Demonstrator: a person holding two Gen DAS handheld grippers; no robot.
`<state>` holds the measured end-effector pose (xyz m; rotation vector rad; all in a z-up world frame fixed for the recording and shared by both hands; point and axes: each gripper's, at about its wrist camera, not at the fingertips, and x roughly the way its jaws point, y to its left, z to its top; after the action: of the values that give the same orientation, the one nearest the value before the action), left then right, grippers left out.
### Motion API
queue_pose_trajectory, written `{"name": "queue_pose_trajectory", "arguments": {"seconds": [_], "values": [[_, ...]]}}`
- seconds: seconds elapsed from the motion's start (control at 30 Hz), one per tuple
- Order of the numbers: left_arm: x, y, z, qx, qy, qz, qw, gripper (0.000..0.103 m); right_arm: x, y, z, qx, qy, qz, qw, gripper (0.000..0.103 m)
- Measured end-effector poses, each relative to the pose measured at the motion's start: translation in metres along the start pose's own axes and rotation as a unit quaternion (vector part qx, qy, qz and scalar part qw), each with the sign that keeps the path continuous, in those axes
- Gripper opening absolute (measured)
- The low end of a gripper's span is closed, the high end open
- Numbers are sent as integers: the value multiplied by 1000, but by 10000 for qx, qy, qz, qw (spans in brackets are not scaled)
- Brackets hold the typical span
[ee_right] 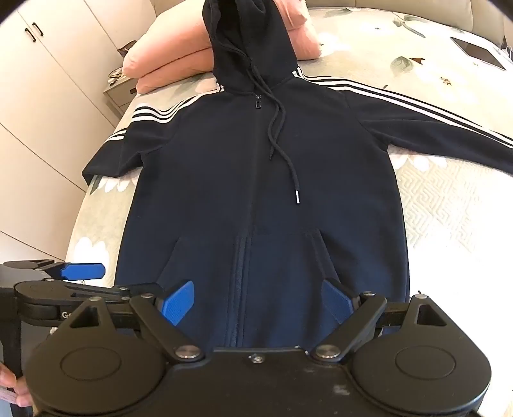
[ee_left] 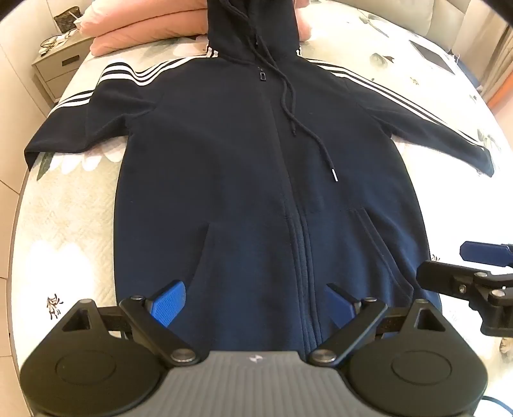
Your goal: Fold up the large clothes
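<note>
A dark navy zip hoodie point(ee_left: 243, 166) with white sleeve stripes lies flat, front up, on the bed, its sleeves spread out to both sides and its hood toward the pillows. It also shows in the right wrist view point(ee_right: 256, 179). My left gripper point(ee_left: 256, 304) is open and empty, hovering above the hoodie's bottom hem near the zip. My right gripper point(ee_right: 256, 301) is open and empty, above the hem a little to the right. Each gripper shows in the other's view: the right one point(ee_left: 474, 266), the left one point(ee_right: 73, 272).
The bed point(ee_left: 64, 224) has a pale floral quilt. Pink pillows point(ee_left: 144, 29) lie at its head under the hood. A nightstand point(ee_left: 57, 67) stands at the left. A dark tablet point(ee_right: 477, 51) lies on the bed's far right. White wardrobe doors point(ee_right: 41, 80) are left.
</note>
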<state>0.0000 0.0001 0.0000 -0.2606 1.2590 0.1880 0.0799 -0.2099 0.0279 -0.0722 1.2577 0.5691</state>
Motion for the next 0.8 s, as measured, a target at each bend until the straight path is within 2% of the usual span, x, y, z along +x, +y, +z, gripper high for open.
{"name": "queue_pose_trajectory", "arguments": {"seconds": [0.37,0.8], "values": [[3,-2,3,-26,9,-14,10000,94,5,1,0,-77,79,3,9999,102],[-5,1,7,-6,54,133,9999,94,8,2,0,-106,113,-11,9999,102]]}}
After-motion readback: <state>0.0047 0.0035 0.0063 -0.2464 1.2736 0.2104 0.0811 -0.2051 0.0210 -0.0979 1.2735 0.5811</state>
